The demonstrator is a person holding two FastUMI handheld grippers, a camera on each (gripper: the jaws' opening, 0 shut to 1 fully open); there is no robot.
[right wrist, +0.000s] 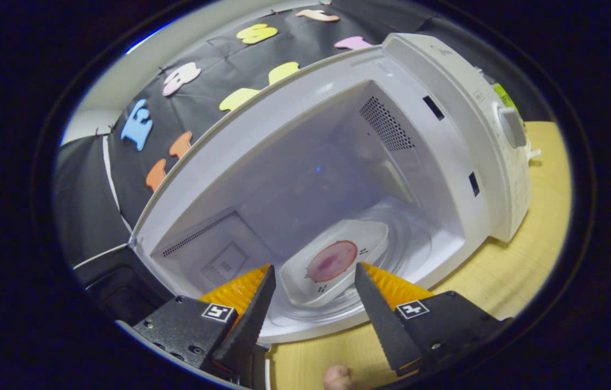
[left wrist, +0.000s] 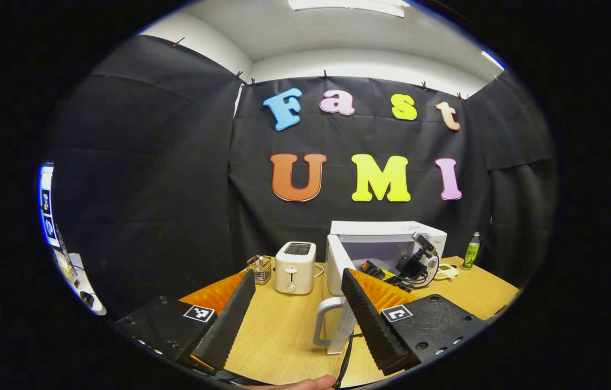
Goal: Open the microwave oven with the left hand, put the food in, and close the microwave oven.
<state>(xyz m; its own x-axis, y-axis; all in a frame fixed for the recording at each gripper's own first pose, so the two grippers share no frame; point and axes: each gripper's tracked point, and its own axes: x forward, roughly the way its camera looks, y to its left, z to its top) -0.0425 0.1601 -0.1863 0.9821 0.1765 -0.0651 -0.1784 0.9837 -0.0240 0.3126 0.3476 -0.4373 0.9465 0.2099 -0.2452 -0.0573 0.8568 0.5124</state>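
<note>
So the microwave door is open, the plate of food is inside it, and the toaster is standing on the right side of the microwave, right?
Almost. The microwave door is open, and the right gripper view shows the plate of food inside. But in the left gripper view the toaster stands on the left side of the microwave, not the right.

A staged recording booth dressed as a kitchen corner, not a real home; black cloth [left wrist: 164, 179] is clipped up as walls below a plain white ceiling with a strip light [left wrist: 349, 5]; a wooden counter [left wrist: 284, 330] carries kitchen goods: a white microwave oven [left wrist: 387, 230] with its door [left wrist: 336, 268] open, a white toaster [left wrist: 295, 267], a small glass jar [left wrist: 261, 268], a green bottle [left wrist: 471, 251]; a screen [left wrist: 45, 206] glows at the far left edge.
</note>
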